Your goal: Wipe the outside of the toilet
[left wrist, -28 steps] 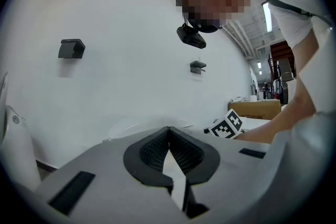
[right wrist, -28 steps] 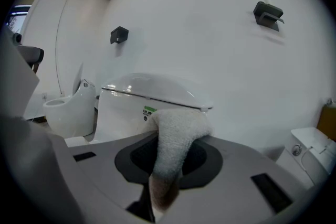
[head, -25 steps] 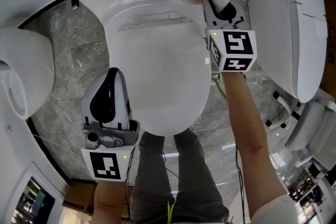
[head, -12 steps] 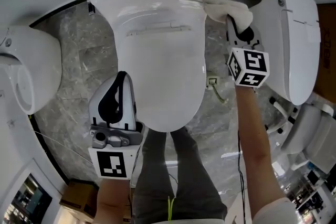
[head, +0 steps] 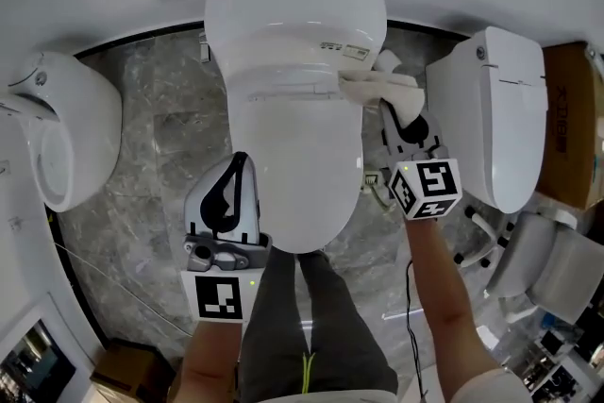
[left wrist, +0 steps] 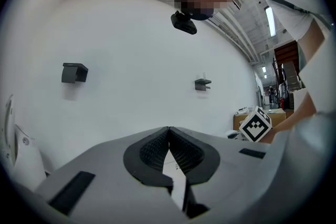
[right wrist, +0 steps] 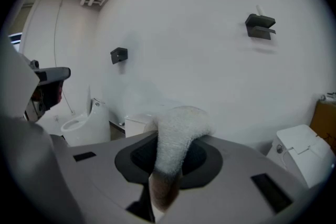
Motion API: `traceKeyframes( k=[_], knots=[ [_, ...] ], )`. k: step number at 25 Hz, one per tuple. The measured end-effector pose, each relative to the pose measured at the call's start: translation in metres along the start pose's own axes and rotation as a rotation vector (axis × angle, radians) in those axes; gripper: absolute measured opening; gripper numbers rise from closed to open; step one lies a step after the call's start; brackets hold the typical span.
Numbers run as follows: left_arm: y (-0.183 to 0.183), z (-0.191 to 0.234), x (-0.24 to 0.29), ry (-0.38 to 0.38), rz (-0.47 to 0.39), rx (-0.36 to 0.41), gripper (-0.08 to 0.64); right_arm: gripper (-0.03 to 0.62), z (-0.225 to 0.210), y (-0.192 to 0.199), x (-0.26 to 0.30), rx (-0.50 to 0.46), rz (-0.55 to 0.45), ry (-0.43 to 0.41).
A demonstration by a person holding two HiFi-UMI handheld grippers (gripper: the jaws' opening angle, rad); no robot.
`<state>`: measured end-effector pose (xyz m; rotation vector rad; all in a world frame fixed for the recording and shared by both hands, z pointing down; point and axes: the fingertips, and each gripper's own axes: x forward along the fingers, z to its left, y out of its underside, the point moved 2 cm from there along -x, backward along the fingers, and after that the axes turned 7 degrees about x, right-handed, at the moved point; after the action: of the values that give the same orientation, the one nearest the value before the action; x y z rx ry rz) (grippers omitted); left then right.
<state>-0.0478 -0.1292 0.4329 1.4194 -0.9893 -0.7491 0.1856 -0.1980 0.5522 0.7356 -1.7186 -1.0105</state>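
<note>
Grey marble floor (head: 151,132), white toilet (head: 297,151), right hand-held gripper (head: 389,115) clamping cloth (head: 377,88), left hand-held gripper (left wrist: 168,131) closed, empty

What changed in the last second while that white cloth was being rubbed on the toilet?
The right tool, clamped on the white cloth, slid the cloth off the label on top of the toilet, over the right edge and forward along its right side. Nothing was picked up or let go. The left tool stayed shut and empty by the toilet's front left.
</note>
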Motion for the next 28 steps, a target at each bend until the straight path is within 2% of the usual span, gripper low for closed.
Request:
traceKeyframes(
  k=[6, 13, 20, 28],
  knots=[
    [-0.005, 0.045, 0.004, -0.006, -0.021, -0.023, 0.018, 0.092, 0.080, -0.043, 0.030, 0.034, -0.045, -0.140],
    [0.014, 0.092, 0.013, -0.021, -0.026, -0.043, 0.018, 0.092, 0.157, -0.091, 0.106, 0.012, -0.082, -0.266],
    [0.030, 0.131, 0.015, -0.031, -0.017, -0.050, 0.018, 0.092, 0.193, -0.121, 0.183, -0.023, -0.036, -0.279],
    [0.041, 0.166, 0.024, -0.064, -0.030, -0.065, 0.018, 0.092, 0.224, -0.105, 0.238, -0.087, 0.032, -0.296]
  ],
)
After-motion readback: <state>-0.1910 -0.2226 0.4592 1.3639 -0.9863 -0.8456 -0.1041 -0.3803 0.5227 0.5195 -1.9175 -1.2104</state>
